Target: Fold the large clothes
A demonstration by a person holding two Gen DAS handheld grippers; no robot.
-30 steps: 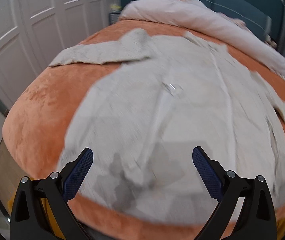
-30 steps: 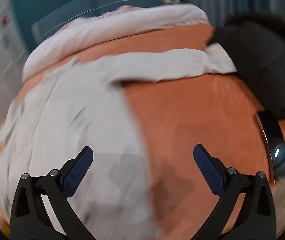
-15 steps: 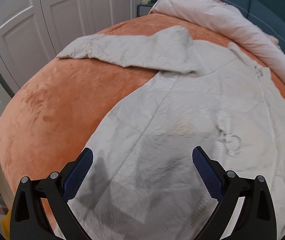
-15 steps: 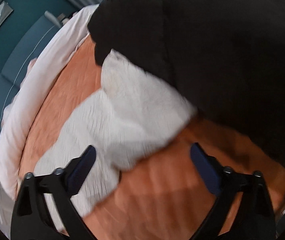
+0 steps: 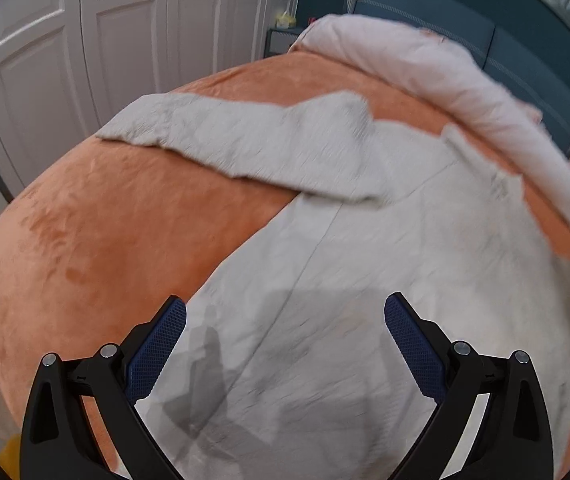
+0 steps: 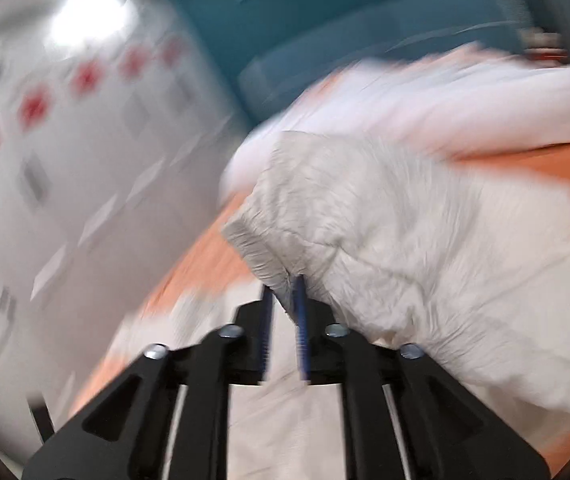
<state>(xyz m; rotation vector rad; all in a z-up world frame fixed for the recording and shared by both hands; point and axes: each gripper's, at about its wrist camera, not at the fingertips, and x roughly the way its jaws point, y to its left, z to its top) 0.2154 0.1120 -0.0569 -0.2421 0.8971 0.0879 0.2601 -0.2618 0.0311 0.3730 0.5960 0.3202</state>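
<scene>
A large pale grey garment (image 5: pixel 365 280) lies spread on an orange bed cover (image 5: pixel 105 232). One sleeve (image 5: pixel 245 140) stretches out to the far left. My left gripper (image 5: pixel 285 320) is open and empty, low over the garment's near body. My right gripper (image 6: pixel 283 300) is shut on the cuff of the other sleeve (image 6: pixel 385 240), which is lifted above the bed and bunches up behind the fingers. The right wrist view is blurred by motion.
A rolled pinkish-white duvet (image 5: pixel 445 92) lies along the far side of the bed by a teal headboard (image 5: pixel 425 12). White wardrobe doors (image 5: pixel 105 40) stand to the left. The bed edge curves down at the left.
My right gripper has closed on the sleeve cuff and lifted it, swinging fast. My left gripper has moved forward over the garment, staying open.
</scene>
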